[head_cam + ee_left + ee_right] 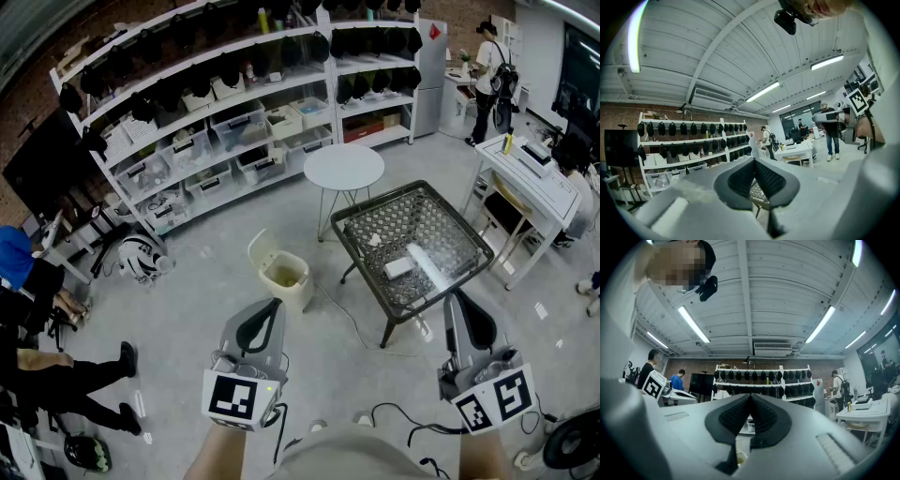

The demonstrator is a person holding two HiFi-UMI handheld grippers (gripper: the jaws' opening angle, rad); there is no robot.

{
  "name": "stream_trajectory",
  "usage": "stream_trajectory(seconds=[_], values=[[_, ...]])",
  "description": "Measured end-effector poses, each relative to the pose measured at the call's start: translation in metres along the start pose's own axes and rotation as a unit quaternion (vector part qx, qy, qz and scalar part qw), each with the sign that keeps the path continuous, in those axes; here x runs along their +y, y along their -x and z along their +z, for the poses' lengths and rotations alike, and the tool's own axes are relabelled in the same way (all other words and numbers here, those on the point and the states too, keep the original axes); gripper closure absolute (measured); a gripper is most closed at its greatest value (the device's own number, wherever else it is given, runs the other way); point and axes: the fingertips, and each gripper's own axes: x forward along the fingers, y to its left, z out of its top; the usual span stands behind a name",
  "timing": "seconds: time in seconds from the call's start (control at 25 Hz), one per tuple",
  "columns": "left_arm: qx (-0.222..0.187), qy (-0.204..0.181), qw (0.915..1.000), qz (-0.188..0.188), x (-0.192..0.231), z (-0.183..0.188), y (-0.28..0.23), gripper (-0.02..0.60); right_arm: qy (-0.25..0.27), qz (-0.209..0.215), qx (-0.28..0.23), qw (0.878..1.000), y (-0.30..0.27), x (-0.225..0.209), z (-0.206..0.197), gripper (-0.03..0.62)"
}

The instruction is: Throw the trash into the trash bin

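Left claw (273, 305) clenched empty, right claw (457, 300) likewise, pale trash (398, 268) on mesh table (441, 223) indistinct, trash bin (284, 277) contents unclear

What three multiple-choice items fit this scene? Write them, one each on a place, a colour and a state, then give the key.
1. In the head view, the trash bin stands:
A) on the floor, left of the mesh table
B) on top of that table
C) on a sofa

2. The round table has a top that is:
A) black
B) white
C) red

3. The right gripper is:
A) wide open
B) shut on a cup
C) shut and empty

Key:
1 A, it sits on the floor beside the table's legs.
2 B, the top is plainly white.
3 C, its jaws meet with nothing between them.
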Motion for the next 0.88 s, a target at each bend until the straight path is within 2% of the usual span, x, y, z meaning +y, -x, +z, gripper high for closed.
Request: stream_trajectory(seconds=[0.56,0.76,0.8,0.84,0.88], values=[[0.008,0.006,0.9999,0.009,-0.004,-0.009,-0.009,0.58,0.012,0.022,0.03,0.999,-0.004,-0.009,-0.013,0.591],[0.012,0.047,0.9988,-0.001,-0.015,-0.009,-0.016,0.58,0.011,0.004,0.025,1.0,0.001,-0.026,-0.014,0.58],[0.013,0.047,0.9988,0.0,-0.018,-0.008,-0.017,0.58,0.011,0.006,0.027,1.0,0.001,-0.029,-0.015,0.421],[0.013,0.045,0.9989,0.001,-0.021,-0.007,-0.018,0.578,0.01,0.01,0.027,1.0,0.003,-0.033,-0.015,0.34],[0.013,0.043,0.999,0.002,-0.025,-0.006,-0.019,0.578,0.008,0.015,0.024,1.0,0.005,-0.036,-0.014,0.32]])
